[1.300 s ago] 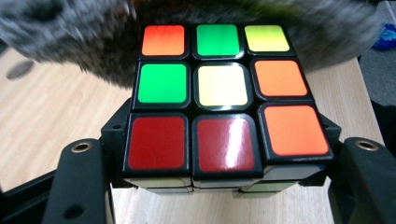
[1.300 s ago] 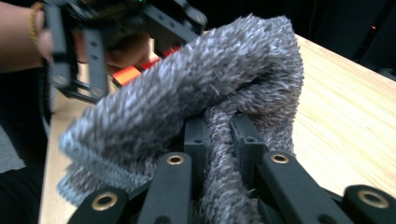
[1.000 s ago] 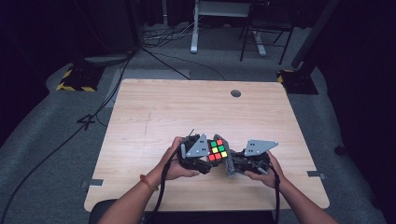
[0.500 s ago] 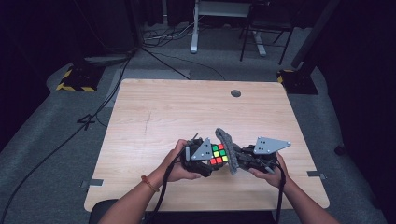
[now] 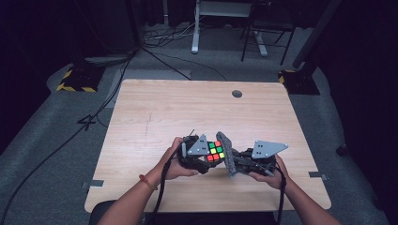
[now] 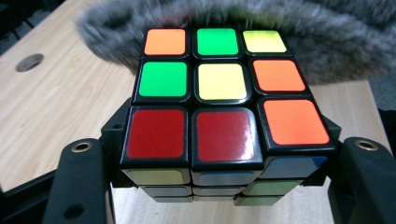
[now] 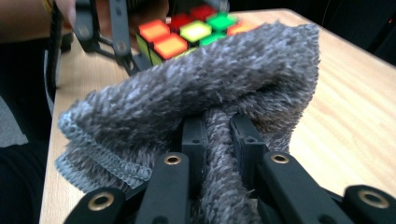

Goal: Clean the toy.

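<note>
A colour-scrambled puzzle cube point(image 5: 214, 151) point(image 6: 219, 93) sits clamped between the black jaws of my left gripper point(image 5: 210, 158) point(image 6: 219, 182), just above the table's near middle. My right gripper point(image 5: 233, 163) point(image 7: 218, 135) is shut on a grey fluffy cloth point(image 5: 227, 153) point(image 7: 201, 88), a pinched fold running between its jaws. The cloth presses against the cube's right side; in the left gripper view the cloth point(image 6: 299, 32) lies behind the cube's far edge. The cube point(image 7: 187, 30) shows beyond the cloth in the right gripper view.
The light wooden table point(image 5: 187, 112) has a round cable hole point(image 5: 237, 93) at the back right. Its near edge lies close below the hands. Cables and chair legs stand on the grey floor beyond the far edge.
The cloth in my right gripper has swung up against the cube's right side. Both hands have shifted slightly right and nearer the table's front edge.
</note>
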Action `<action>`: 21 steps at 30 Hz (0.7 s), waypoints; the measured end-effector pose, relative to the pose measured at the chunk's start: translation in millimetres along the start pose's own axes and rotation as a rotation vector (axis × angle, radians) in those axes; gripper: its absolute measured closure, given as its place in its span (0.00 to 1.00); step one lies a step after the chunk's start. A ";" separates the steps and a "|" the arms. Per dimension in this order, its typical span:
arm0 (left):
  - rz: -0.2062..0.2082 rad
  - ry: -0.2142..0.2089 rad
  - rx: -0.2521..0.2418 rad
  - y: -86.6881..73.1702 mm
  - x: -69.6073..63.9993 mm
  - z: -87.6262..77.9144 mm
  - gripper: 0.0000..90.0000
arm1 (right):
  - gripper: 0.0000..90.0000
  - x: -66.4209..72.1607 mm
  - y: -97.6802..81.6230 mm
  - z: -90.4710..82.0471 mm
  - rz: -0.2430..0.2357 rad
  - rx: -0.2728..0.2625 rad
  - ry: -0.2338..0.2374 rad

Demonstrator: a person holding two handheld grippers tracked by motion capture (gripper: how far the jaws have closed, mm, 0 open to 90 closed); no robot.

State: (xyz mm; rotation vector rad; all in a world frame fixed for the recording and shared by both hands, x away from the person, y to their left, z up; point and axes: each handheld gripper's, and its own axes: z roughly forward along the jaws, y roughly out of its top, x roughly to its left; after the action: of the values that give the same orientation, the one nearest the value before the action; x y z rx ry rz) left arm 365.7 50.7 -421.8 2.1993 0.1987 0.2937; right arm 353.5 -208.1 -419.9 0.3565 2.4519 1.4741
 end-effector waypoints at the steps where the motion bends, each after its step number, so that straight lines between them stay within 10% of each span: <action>1: 0.010 -0.009 0.007 1.7 -2.9 0.8 0.37 | 0.86 -0.2 0.1 -0.6 0.004 -0.006 -0.009; 10: 0.039 0.023 -0.025 12.0 -10.0 -3.5 0.37 | 0.86 -4.8 -7.7 7.8 0.024 0.062 -0.061; 15: -0.001 0.059 0.011 2.4 -0.7 -0.7 0.37 | 0.86 -6.4 -5.9 2.4 0.034 -0.027 0.005; 21: -0.003 0.017 0.001 3.1 -5.1 6.1 0.37 | 0.86 -3.3 -1.0 -5.5 0.002 -0.056 -0.039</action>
State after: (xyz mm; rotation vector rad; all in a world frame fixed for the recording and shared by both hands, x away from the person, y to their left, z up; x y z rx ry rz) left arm 362.7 42.9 -423.5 2.1983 0.2119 0.3108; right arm 354.6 -214.2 -418.1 0.3733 2.3756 1.5186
